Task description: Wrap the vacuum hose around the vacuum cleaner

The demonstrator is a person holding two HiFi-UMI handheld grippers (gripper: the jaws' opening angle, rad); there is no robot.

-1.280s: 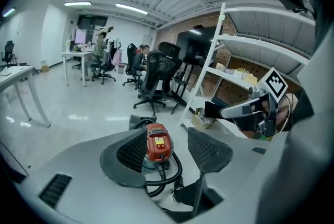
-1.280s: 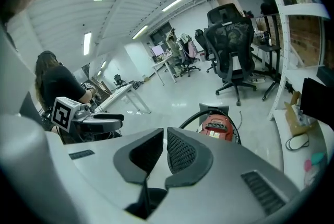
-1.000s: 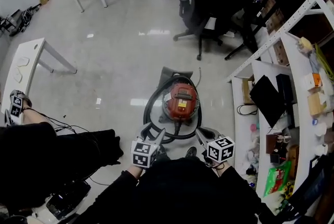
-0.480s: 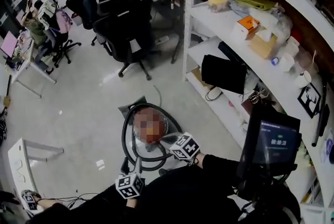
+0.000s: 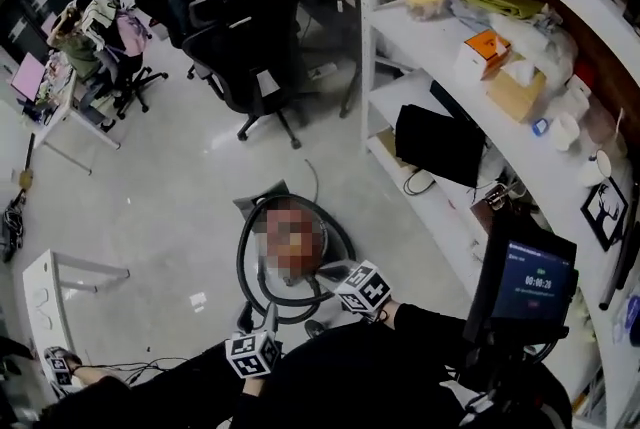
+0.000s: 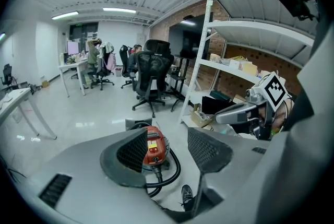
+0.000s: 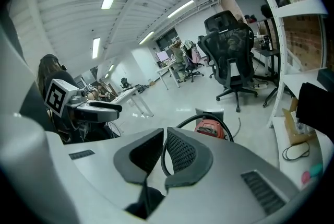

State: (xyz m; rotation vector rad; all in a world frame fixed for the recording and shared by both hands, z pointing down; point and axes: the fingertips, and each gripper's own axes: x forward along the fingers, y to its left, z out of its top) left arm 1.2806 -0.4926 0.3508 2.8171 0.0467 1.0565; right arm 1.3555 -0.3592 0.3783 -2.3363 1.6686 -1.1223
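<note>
Beyond the clenched right claw (image 7: 163,140), the vacuum cleaner (image 7: 212,127) shows half-hidden; left claw (image 6: 167,138) hangs released.

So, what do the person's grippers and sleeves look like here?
The left gripper and the right gripper both have pale grey moulded bodies with dark, grid-textured pads. Each carries a white cube printed with black square markers. The sleeves are black.
</note>
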